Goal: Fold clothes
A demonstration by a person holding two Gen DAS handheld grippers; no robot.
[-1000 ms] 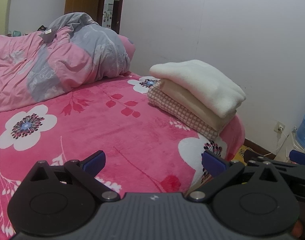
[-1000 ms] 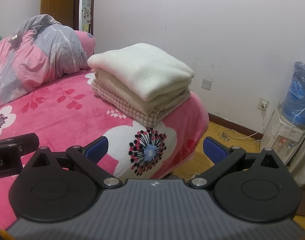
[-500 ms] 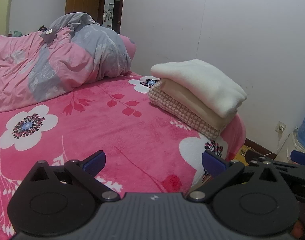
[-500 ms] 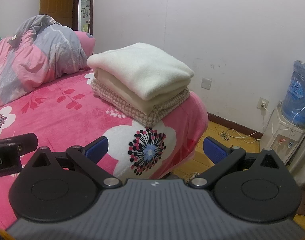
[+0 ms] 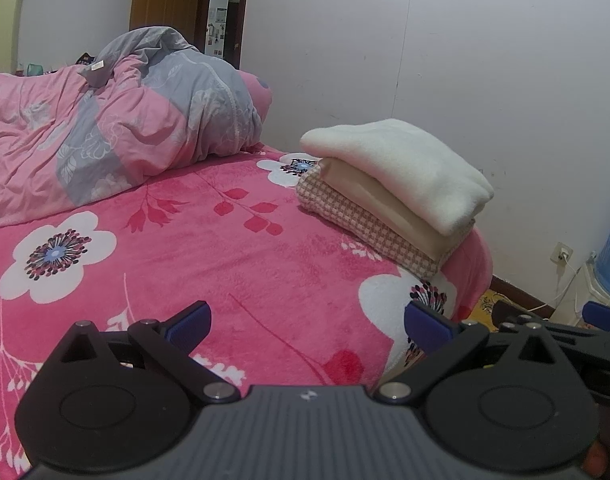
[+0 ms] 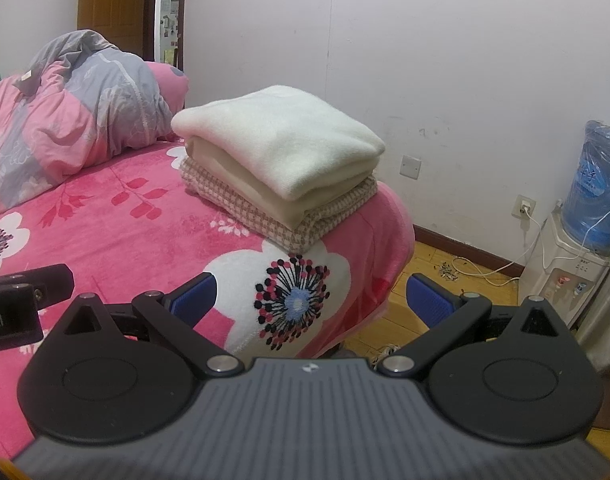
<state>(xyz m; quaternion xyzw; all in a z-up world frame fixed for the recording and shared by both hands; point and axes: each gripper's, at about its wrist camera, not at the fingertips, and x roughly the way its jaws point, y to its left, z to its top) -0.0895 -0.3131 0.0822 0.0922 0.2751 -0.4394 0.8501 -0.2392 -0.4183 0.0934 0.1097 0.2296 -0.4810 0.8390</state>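
Left wrist view shows the left claw (image 5: 307, 322) spread wide and empty over the pink bed (image 5: 233, 264), the stack (image 5: 389, 188) of three folded pieces lying right of centre in the frame, well apart, near the bed's corner. Right wrist view puts the same stack (image 6: 281, 168) just above centre, dead ahead of the right claw (image 6: 311, 300), also released and empty. That arm looks nearer. No unfolded garment shows, so folding looks finished.

My left gripper (image 5: 307, 326) and right gripper (image 6: 311, 300) look alike: black linkage arms, silver pivot screws, blue padded fingertips (image 6: 195, 294), ribbed grey housing.
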